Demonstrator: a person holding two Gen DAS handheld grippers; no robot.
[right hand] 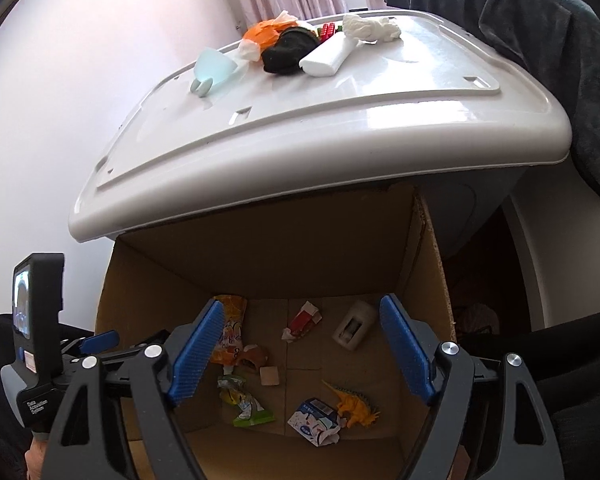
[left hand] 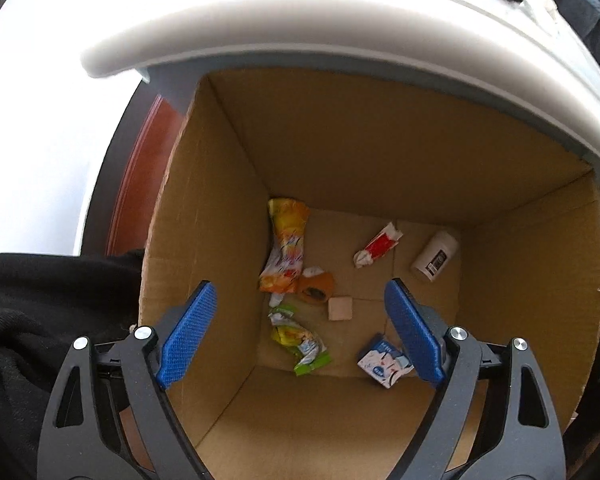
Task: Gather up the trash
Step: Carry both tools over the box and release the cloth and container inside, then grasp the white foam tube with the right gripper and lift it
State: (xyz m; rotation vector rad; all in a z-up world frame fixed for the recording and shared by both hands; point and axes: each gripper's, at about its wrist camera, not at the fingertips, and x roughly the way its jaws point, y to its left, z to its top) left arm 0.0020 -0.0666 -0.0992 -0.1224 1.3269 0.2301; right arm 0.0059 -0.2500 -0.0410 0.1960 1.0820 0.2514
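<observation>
Both grippers hang over an open cardboard box. The left gripper and the right gripper have their blue-padded jaws spread wide, holding nothing.

On the box floor below them lies collected trash: a crumpled blue-and-white carton touching a yellow toy dinosaur, a green-edged wrapper, a small pink block, an orange snack bag, a red-and-white wrapper and a white bottle.

Beyond the box stands a white plastic lid surface (glossy, ridged), with a white tissue, a black cloth and orange plastic at its far end.
</observation>
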